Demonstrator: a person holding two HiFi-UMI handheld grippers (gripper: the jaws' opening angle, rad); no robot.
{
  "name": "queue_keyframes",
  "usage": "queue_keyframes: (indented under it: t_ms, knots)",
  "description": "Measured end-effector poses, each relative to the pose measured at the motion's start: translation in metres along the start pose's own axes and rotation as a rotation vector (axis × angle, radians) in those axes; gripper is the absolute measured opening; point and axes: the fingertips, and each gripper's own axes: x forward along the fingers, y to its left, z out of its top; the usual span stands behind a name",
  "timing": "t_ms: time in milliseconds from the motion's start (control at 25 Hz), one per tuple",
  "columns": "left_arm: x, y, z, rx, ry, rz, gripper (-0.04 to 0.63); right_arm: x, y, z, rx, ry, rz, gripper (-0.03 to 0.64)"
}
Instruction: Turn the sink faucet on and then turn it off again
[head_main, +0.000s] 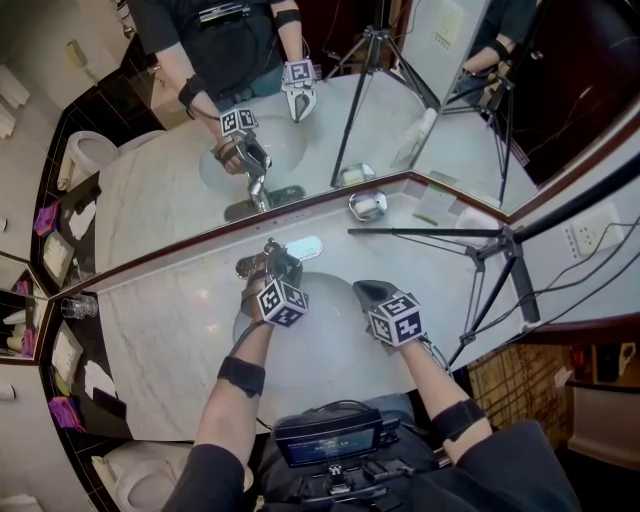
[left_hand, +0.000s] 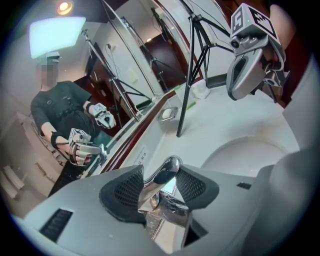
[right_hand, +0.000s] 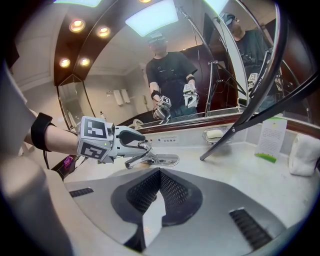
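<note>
Marble vanity (head_main: 170, 330), basin's back edge: clamping left gripper (left_hand: 160, 175) on faucet lever (left_hand: 171, 164), right gripper (right_hand: 160, 172) shut, empty; lifting likely next.

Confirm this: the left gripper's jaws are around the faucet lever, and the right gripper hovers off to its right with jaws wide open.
One thing is wrong: the right gripper has its jaws shut, pads together with nothing between them, as the right gripper view shows. The rest stands: the left gripper has its jaws around the faucet lever, and the right gripper hovers off to its right.
</note>
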Motion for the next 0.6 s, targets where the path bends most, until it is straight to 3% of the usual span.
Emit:
queue_keyframes:
  t_ms: [600]
  knots:
    - [-0.015,0.041,0.003,-0.195,-0.047,0.042,0.198,0.002,0.004,0.002,-0.005,-0.005,0.01,0.023]
